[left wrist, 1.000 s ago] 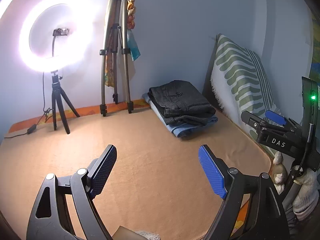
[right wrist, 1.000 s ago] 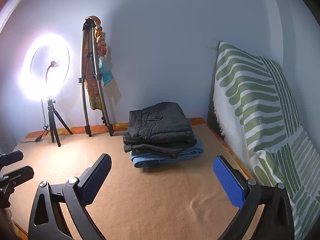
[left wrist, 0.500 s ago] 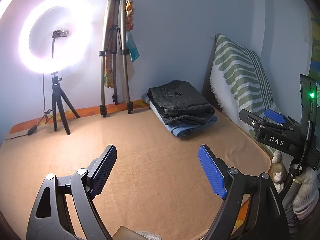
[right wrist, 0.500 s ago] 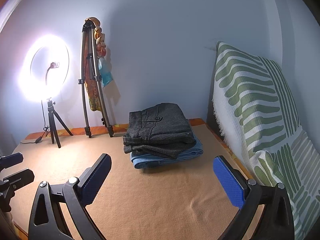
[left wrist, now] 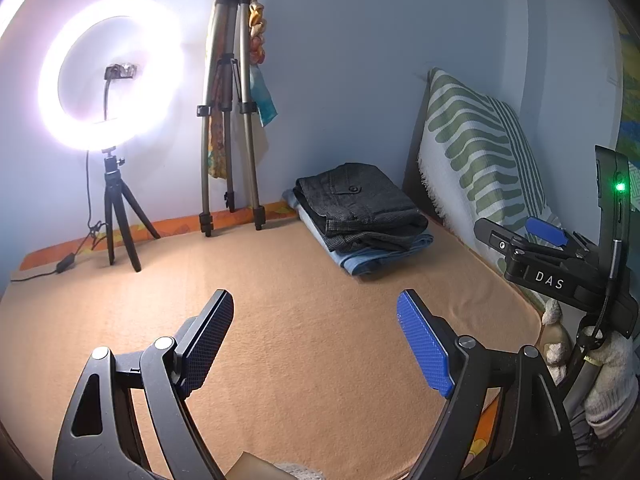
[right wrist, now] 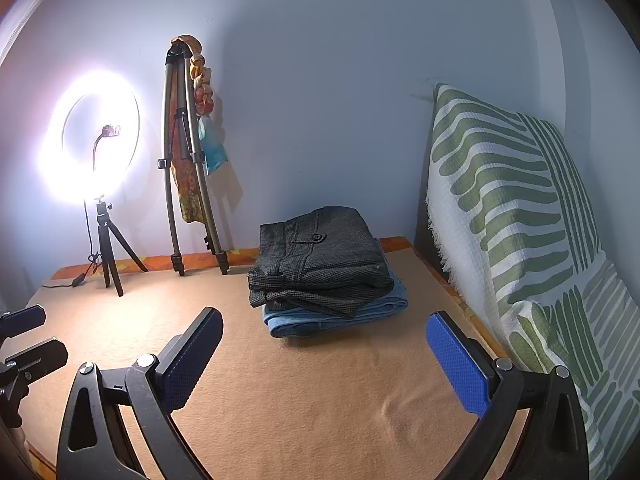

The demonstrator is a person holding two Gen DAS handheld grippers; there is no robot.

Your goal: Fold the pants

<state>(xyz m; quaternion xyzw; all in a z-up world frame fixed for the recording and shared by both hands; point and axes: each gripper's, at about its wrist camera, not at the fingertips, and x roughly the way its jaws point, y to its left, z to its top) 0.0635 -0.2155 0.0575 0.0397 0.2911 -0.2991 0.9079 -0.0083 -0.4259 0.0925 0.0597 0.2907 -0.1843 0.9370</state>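
With both the left gripper (left wrist: 316, 340) and right gripper (right wrist: 324, 354) spread and empty, we should leave the folded dark pants (right wrist: 320, 256) squared atop the blue pair (right wrist: 340, 314) at the far right.

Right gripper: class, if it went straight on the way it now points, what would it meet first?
Probably the folded stack: the open right gripper points at the dark grey pants lying on the blue jeans. Only bare tan blanket lies between, though its height over the blanket is unclear.
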